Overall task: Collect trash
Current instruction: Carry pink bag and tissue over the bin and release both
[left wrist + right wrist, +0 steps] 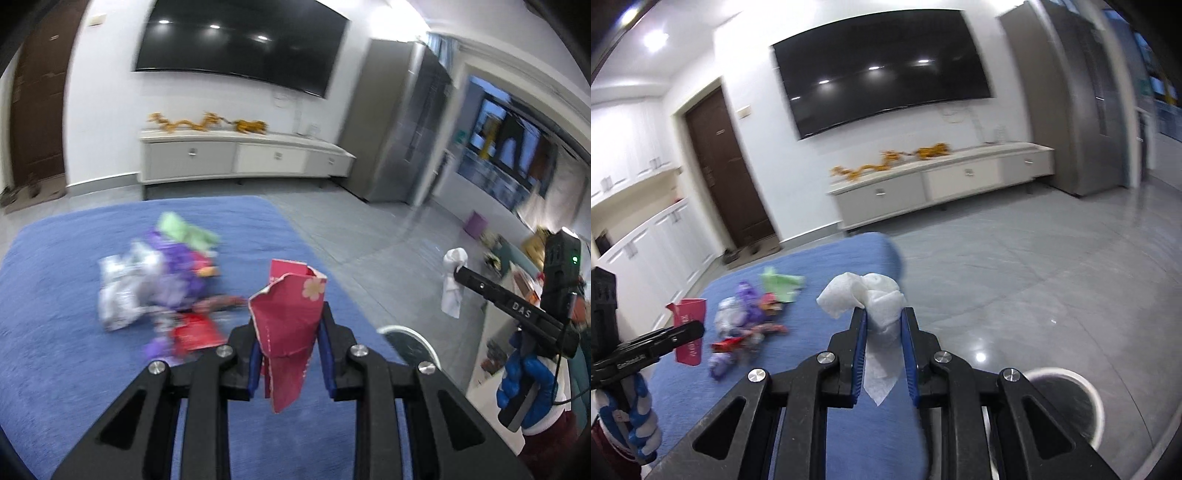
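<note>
Shown together, both tools carry a load above a blue rug (74, 350). Left gripper (291, 354): clenched on a crumpled red paper wrapper (291, 314), a flower print near its top edge. The blue pads press its lower half from both sides, so the upper part stands free above the fingertips and a torn corner hangs back toward the camera. Right gripper (884, 354): clenched on a wad of white tissue (875, 306), pinched at its narrow waist; the bulk bulges ahead of the tips while a thin tail trails behind between the jaws (a grip at the waist probably keeps so soft a thing from slipping out). Ahead and to the left of both tools lies the remaining trash pile (162, 280), a blurred heap of purple, silver, green and red wrappers on the rug, touched by neither tool. Below and to the right of the right gripper stands a round white-rimmed bin (1067, 402) on the grey tiled floor, just off the rug's edge; its rim also shows right of the left gripper. Judged from this layout, both loads are bound for the bin, and the pile awaits further trips. Each tool is visible in the other's view, gripped by a blue-and-white gloved hand (524, 380).
</note>
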